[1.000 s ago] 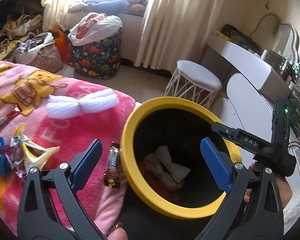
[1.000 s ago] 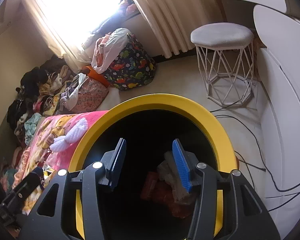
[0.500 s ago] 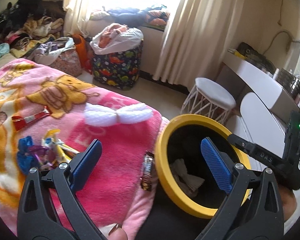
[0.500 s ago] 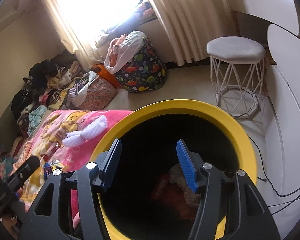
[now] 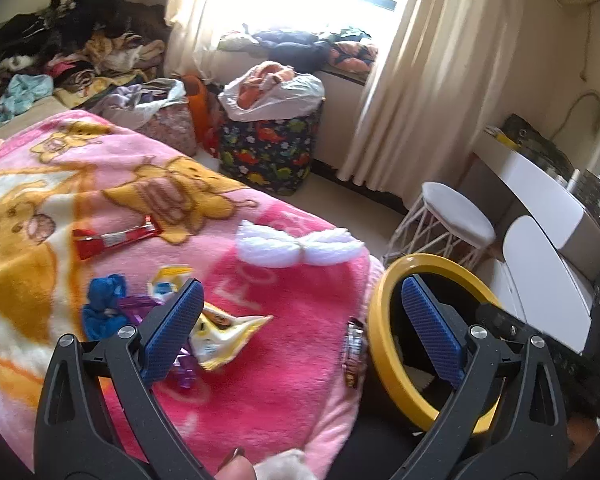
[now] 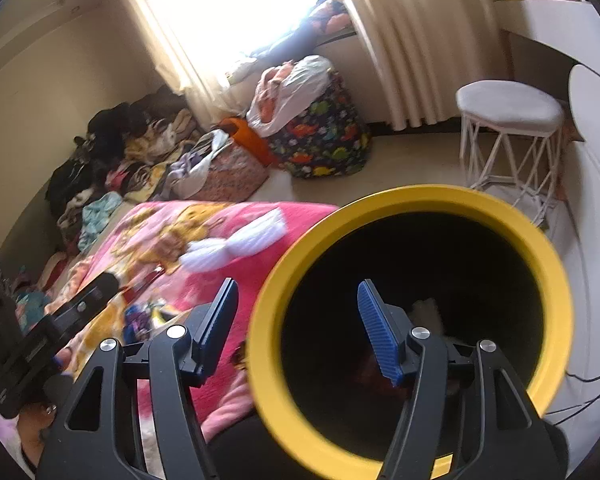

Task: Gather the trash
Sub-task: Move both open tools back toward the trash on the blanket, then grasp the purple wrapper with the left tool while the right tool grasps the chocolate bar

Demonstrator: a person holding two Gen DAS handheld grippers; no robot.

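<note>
The left tongs stand wide apart with nothing between them, over the pink cartoon blanket on the bed. Wrappers lie there: a yellow-and-white snack packet at 9 o'clock of the tongs' gap, a blue crumpled wrapper beyond it, a red wrapper at 11 o'clock, a dark wrapper at the blanket's edge, just beside the bin. The right tongs are opening, empty, straddling the rim of the yellow-rimmed trash bin; something pale, probably crumpled paper, lies inside.
</note>
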